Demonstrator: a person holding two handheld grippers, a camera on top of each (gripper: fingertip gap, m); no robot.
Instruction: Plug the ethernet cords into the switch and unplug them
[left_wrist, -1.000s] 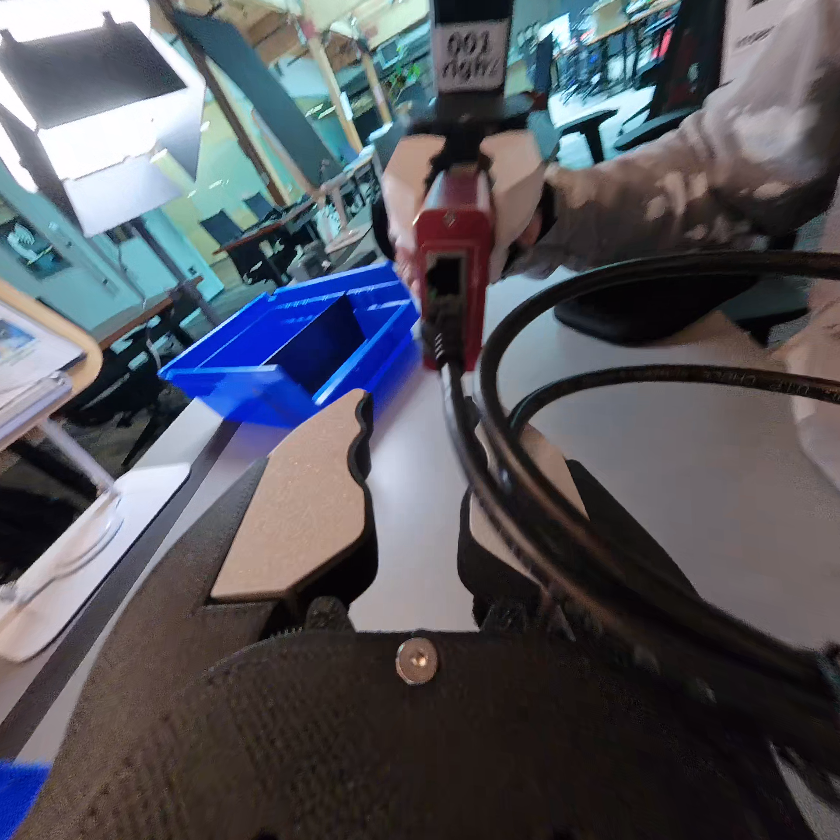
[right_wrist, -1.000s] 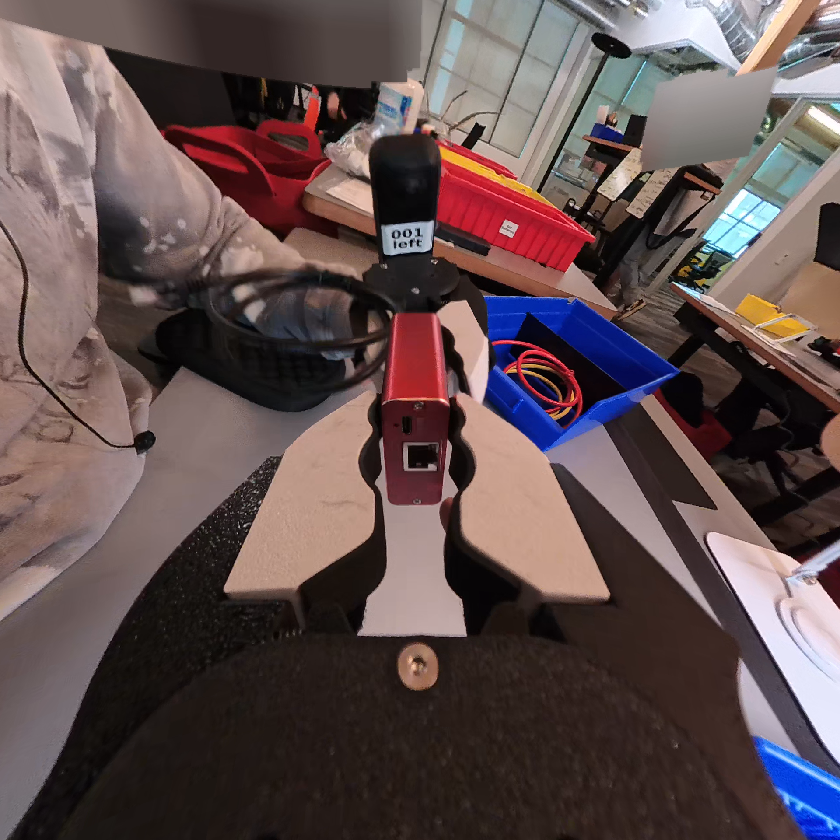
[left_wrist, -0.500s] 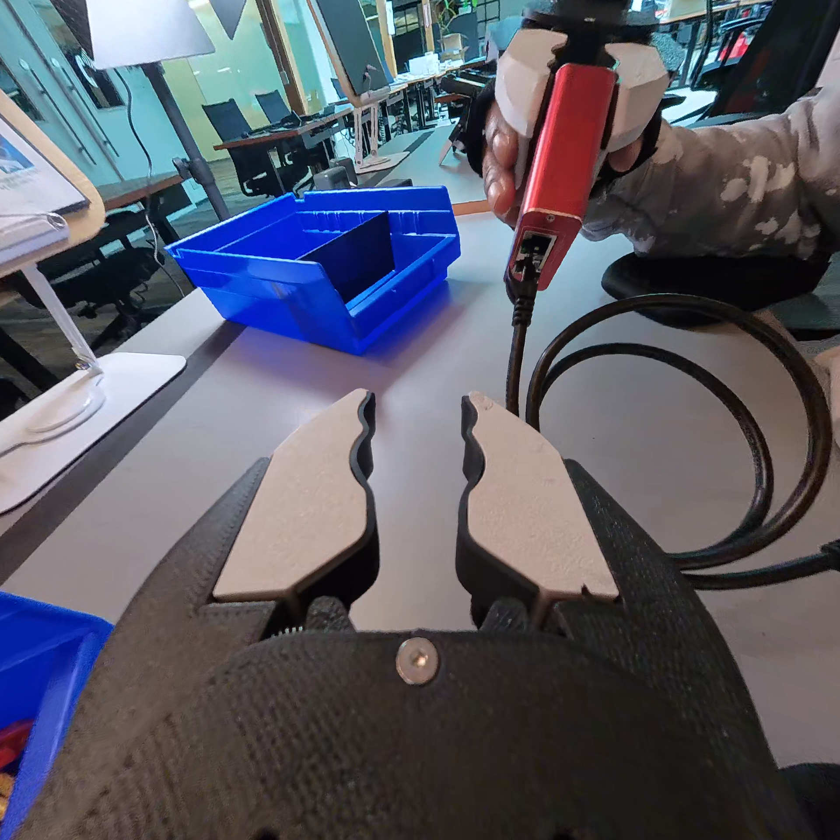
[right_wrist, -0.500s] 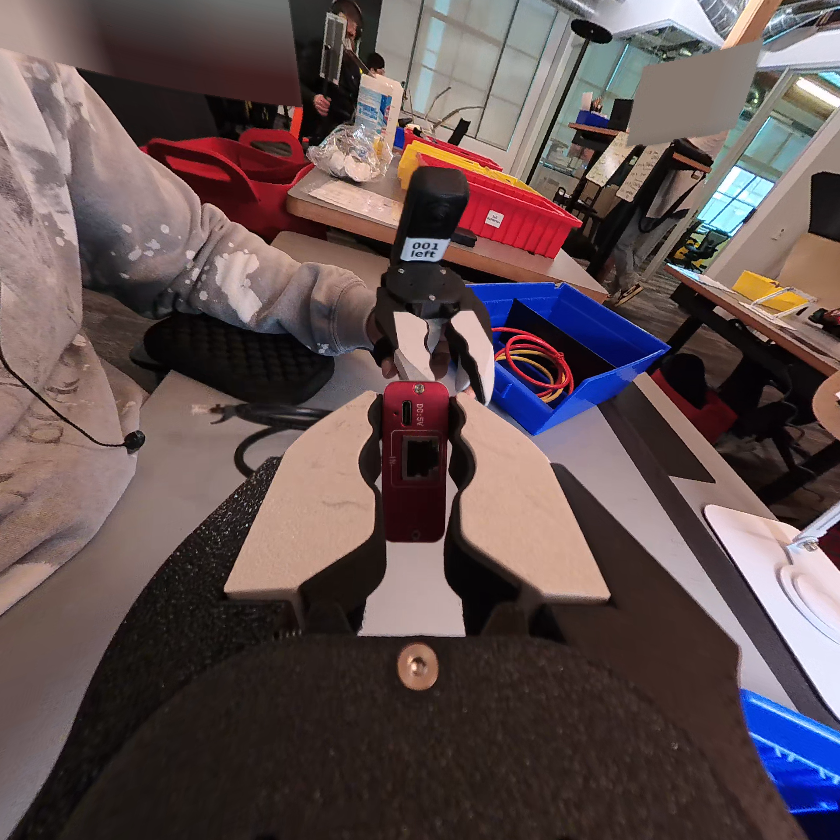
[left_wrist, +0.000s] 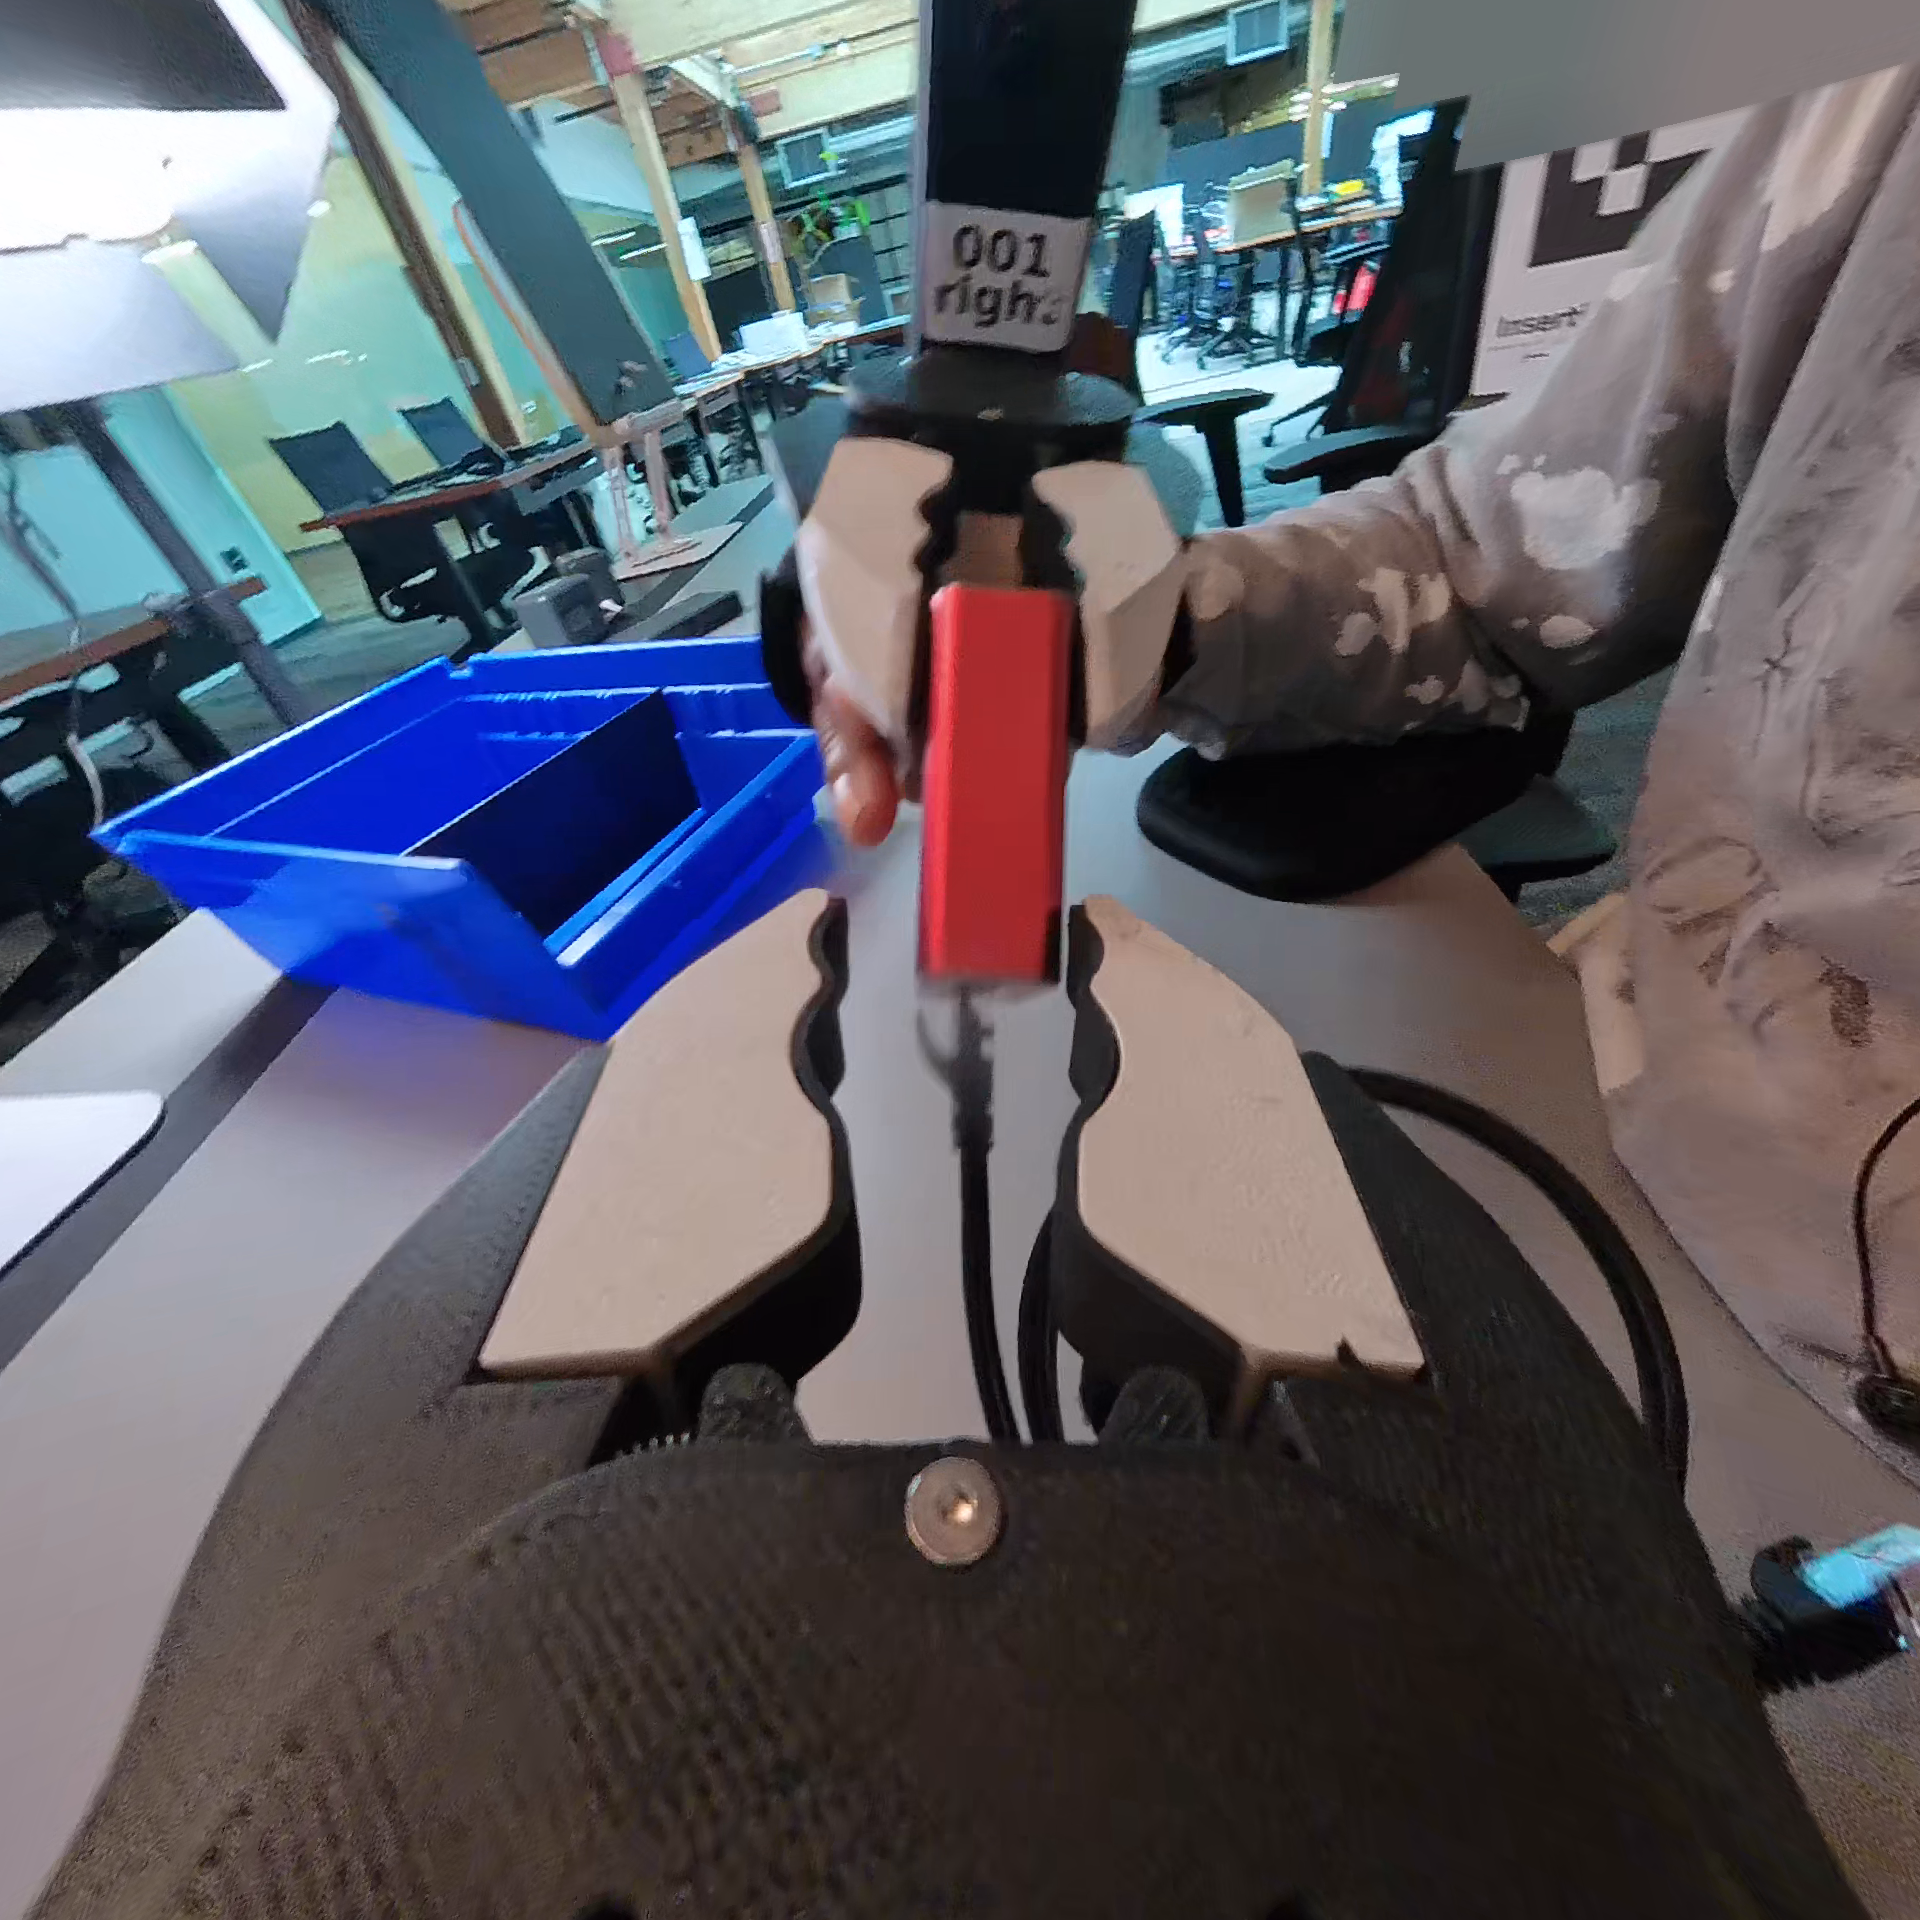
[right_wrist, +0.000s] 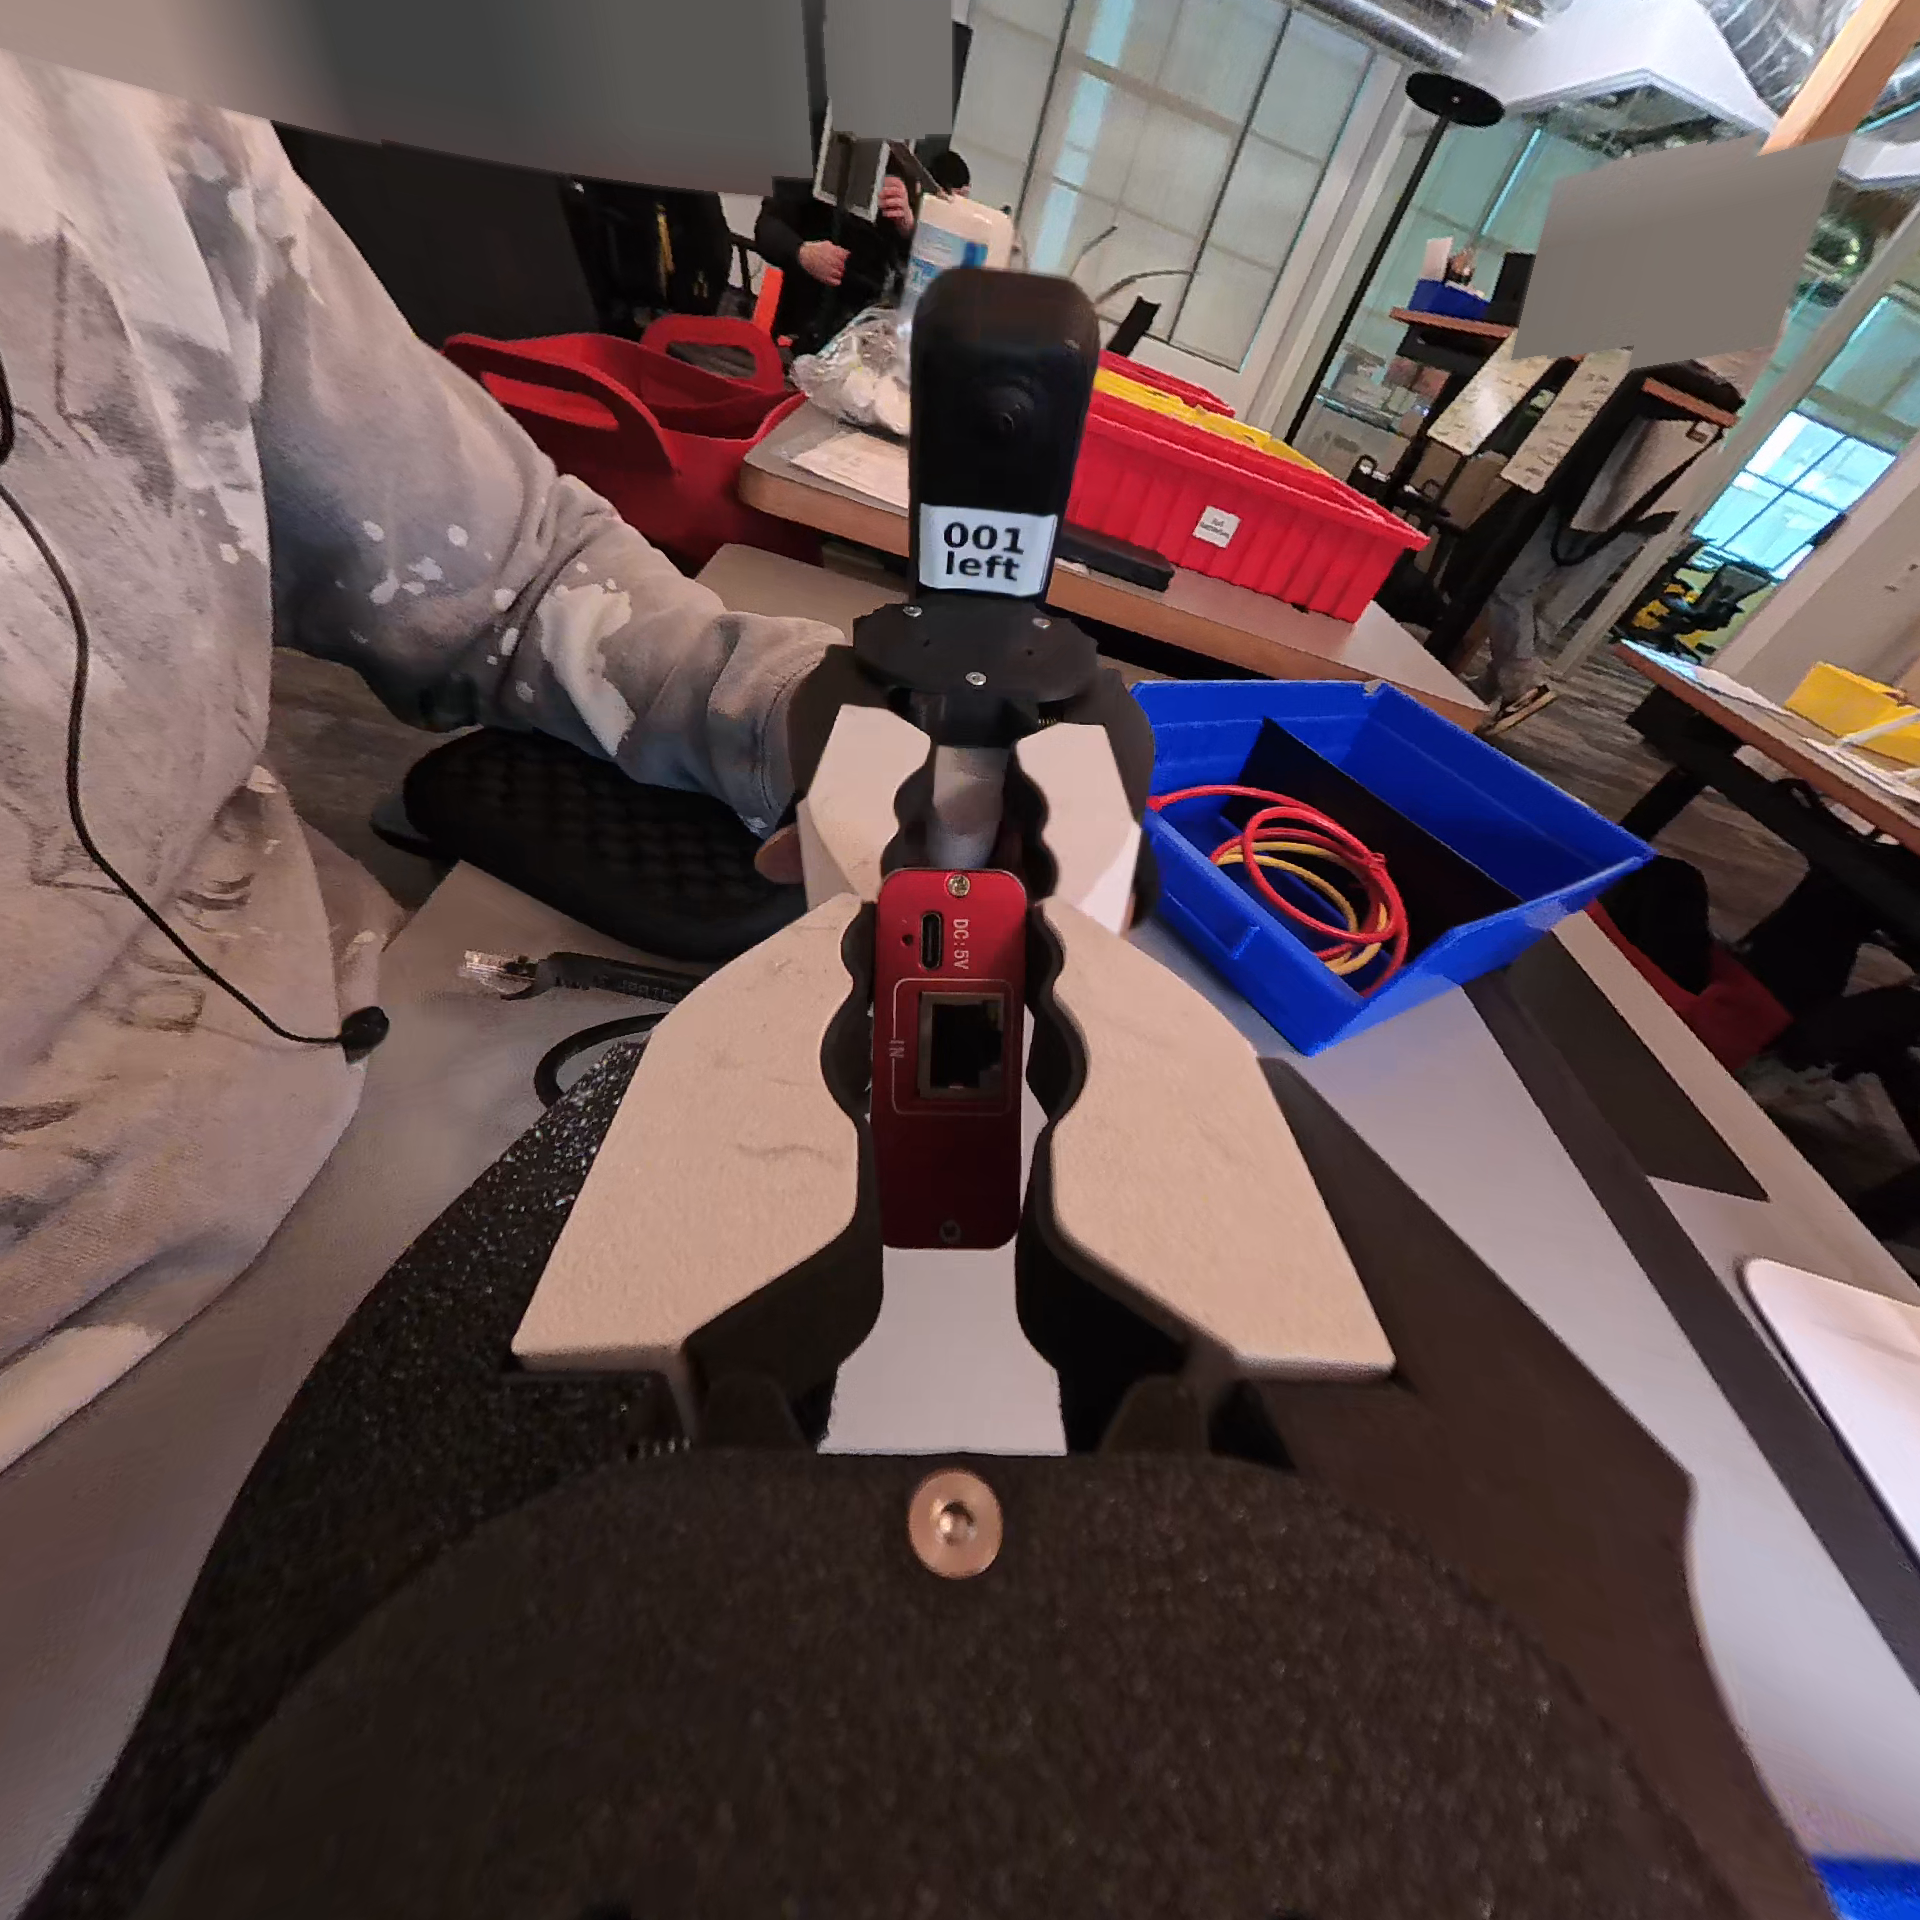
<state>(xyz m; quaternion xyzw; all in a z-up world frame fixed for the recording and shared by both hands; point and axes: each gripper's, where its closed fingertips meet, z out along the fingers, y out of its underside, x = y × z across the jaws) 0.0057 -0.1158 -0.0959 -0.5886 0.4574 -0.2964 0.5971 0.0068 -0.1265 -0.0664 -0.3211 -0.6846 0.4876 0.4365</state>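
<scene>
My right gripper (right_wrist: 945, 920) is shut on a red switch (right_wrist: 945, 1143), whose empty port faces that camera. In the left wrist view the switch (left_wrist: 992, 790) stands upright above the table, held by the right gripper (left_wrist: 992, 717). A black ethernet cord (left_wrist: 971, 1195) hangs from the switch's lower end and runs down between my left gripper's (left_wrist: 956, 935) open fingers without being gripped. The cord loops to the right, and its free plug (left_wrist: 1849, 1569) lies on the table. This plug also shows in the right wrist view (right_wrist: 488, 966).
A blue bin (left_wrist: 343, 862) with a dark divider sits at the far left of the grey table. Another blue bin (right_wrist: 1558, 914) holds coiled red and yellow cords (right_wrist: 1309, 883). A person's grey sleeve (left_wrist: 1455, 603) and a black chair seat (right_wrist: 582, 831) are close by.
My left gripper has moved in under the switch, so the cord now passes between its open fingers. The switch has swung from tilted to upright. The right gripper still holds it.
</scene>
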